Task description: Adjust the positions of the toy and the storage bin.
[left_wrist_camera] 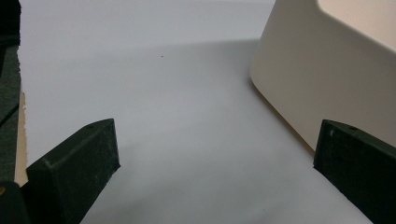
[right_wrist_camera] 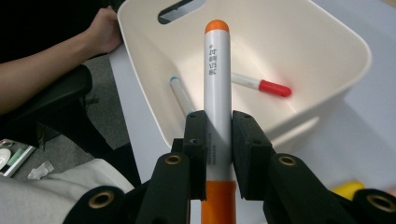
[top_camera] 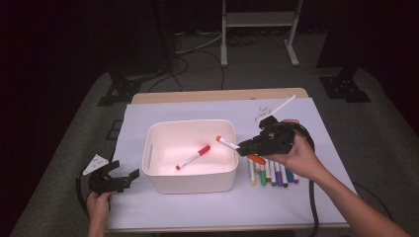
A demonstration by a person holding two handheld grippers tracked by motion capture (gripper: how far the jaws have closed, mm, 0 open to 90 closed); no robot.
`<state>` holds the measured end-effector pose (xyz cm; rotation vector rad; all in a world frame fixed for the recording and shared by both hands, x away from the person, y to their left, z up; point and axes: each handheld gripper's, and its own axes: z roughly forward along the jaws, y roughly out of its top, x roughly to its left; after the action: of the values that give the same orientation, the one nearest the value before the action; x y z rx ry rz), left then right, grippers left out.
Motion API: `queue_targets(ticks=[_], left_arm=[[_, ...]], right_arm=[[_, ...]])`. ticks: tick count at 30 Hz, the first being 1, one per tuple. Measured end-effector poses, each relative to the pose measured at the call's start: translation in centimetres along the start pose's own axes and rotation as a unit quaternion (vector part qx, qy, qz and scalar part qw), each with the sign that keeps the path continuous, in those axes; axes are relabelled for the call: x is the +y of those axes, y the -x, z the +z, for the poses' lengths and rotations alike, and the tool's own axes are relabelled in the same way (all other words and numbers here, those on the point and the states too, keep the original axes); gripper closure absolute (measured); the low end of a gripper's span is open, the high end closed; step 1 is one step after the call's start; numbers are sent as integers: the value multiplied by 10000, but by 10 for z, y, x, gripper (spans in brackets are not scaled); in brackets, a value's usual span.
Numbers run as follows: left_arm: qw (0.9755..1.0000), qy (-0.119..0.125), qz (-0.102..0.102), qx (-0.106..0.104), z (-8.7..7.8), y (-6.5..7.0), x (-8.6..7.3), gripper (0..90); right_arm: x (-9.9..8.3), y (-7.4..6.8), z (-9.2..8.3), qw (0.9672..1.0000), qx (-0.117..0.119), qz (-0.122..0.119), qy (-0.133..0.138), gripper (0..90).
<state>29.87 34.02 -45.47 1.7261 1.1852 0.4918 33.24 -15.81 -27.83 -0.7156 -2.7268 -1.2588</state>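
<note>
**A:** Nearest the camera, what are the hands doing?

**B:** The left gripper rests low on the white sheet, jaws wide apart with nothing between them, just beside the cream bin. The right gripper hovers at the bin's right rim, jaws clamped on an orange-capped marker whose tip points over the bin.

**A:** And inside the bin?

**B:** A red-capped marker lies on its floor; the right gripper view also shows a blue-tipped marker leaning against the wall. A row of coloured markers lies on the sheet beside the bin.

**A:** Farther back?

**B:** The sheet covers a wooden tabletop; beyond it, grey floor, cables and a metal stand's legs in a dark room.
</note>
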Motion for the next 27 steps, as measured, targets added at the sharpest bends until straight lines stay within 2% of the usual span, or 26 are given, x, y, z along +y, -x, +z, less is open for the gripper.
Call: queue_targets(ticks=[8,9,19,27], left_arm=[[10000,11,-10,-6,0,0,0,0],[10000,11,-14,-7,0,0,0,0],[10000,14,-20,-13,-1,0,0,0],[10000,16,6,-7,-1,0,0,0]], right_arm=[[24,-11,22,9994,259,-216,-105,761],[30,-13,29,9990,335,-267,-149,761],[48,-17,59,9970,535,-442,-341,761],[55,-20,76,9955,625,-514,-486,761]])
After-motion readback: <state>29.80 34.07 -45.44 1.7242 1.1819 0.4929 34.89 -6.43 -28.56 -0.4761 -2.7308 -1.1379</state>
